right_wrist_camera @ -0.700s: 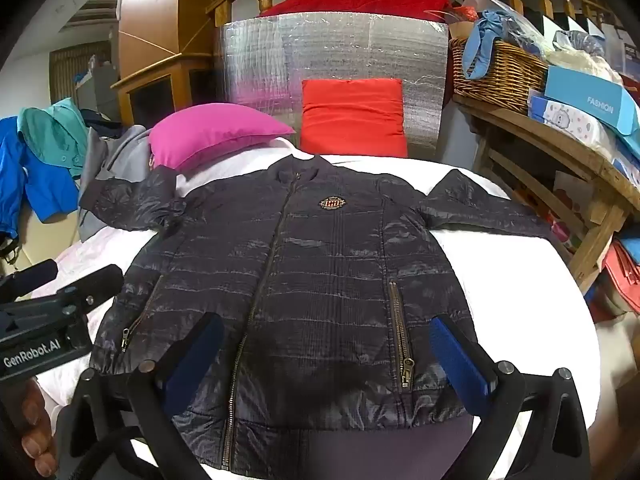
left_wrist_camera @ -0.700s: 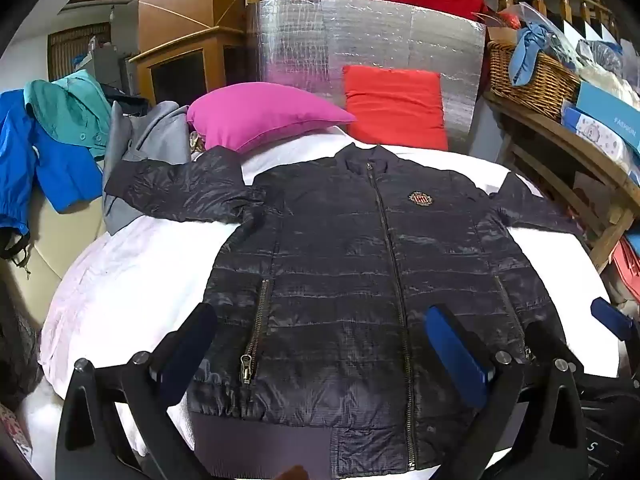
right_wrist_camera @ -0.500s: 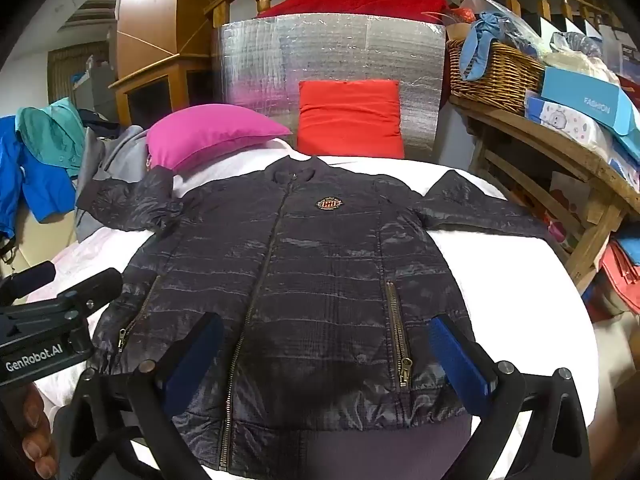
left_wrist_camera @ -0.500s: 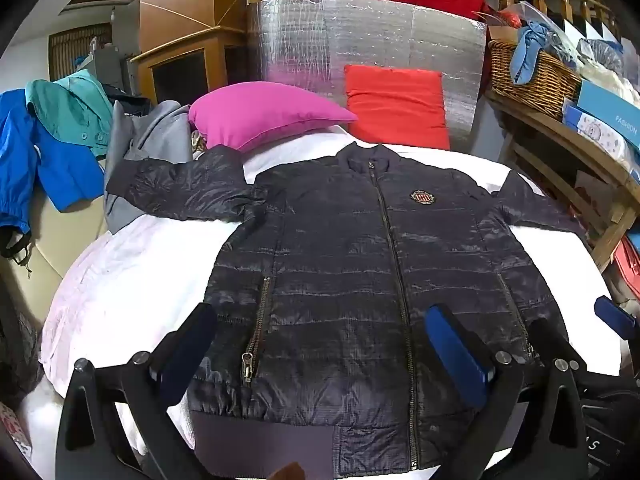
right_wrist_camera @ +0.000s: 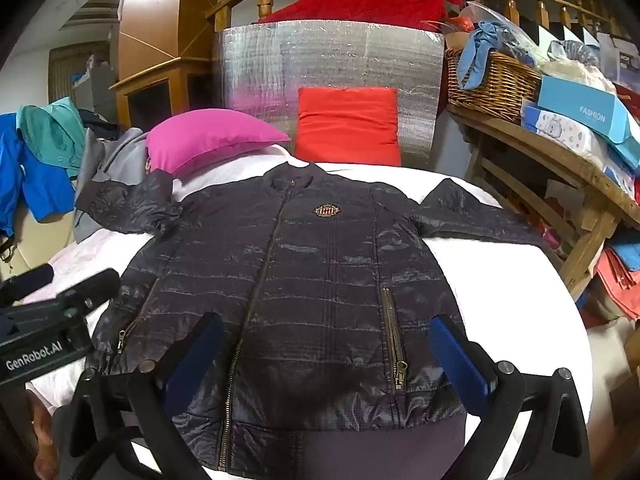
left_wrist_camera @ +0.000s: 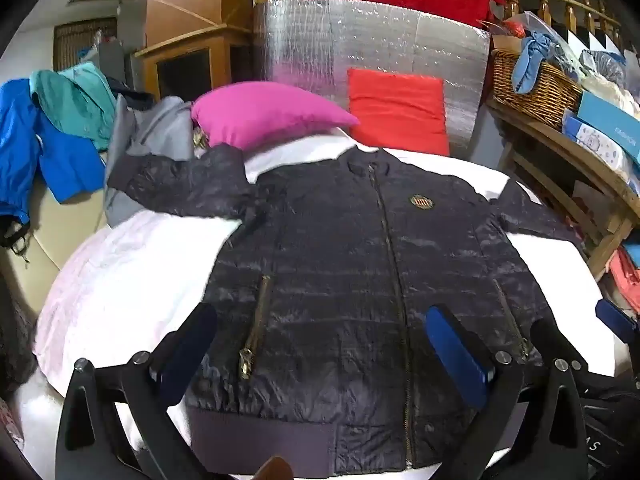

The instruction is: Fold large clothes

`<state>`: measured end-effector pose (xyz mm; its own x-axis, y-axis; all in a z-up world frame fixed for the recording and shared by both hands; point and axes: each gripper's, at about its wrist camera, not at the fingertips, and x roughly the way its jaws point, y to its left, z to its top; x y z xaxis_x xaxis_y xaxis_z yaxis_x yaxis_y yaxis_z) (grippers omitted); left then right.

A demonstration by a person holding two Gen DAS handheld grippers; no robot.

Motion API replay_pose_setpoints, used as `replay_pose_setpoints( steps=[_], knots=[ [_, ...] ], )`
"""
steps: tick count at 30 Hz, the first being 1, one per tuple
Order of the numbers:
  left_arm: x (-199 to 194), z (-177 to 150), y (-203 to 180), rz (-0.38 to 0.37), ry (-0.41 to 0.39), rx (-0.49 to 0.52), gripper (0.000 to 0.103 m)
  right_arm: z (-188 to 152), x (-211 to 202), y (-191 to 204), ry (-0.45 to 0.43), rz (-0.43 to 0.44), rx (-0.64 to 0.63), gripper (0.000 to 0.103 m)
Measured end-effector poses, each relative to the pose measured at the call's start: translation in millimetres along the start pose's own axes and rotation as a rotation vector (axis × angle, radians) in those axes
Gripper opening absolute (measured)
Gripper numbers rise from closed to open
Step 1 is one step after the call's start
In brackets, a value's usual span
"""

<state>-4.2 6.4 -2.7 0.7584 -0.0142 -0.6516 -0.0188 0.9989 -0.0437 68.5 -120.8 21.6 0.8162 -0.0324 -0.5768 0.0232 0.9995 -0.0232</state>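
A dark quilted zip jacket point(left_wrist_camera: 360, 264) point(right_wrist_camera: 304, 280) lies flat, front up, on a white bed cover point(left_wrist_camera: 120, 276) point(right_wrist_camera: 516, 292), both sleeves spread sideways, collar toward the pillows. My left gripper point(left_wrist_camera: 320, 344) hovers open above the jacket's hem on its left half, nothing between its blue pads. My right gripper point(right_wrist_camera: 326, 350) hangs open above the hem on the right half, also empty. In the right wrist view the left gripper point(right_wrist_camera: 52, 284) shows at the left edge; in the left wrist view a blue fingertip point(left_wrist_camera: 614, 314) of the right gripper shows at the right.
A magenta pillow point(left_wrist_camera: 268, 114) and a red cushion point(left_wrist_camera: 398, 110) lean at the head of the bed against a silver foil panel point(left_wrist_camera: 372, 52). Blue, teal and grey clothes point(left_wrist_camera: 60, 132) hang at left. A wooden shelf with a wicker basket point(right_wrist_camera: 492, 76) and boxes stands right.
Both views have shifted only slightly; the jacket lies as before and both grippers stay open over the hem.
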Motion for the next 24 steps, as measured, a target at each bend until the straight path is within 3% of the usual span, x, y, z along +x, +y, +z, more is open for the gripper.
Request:
replay_pose_setpoints(
  steps=[24],
  knots=[
    [-2.7,-5.4,1.5,0.016,0.003,0.007,0.103,-4.1,-3.1,1.4,-0.003,0.005,0.013,0.103]
  ],
)
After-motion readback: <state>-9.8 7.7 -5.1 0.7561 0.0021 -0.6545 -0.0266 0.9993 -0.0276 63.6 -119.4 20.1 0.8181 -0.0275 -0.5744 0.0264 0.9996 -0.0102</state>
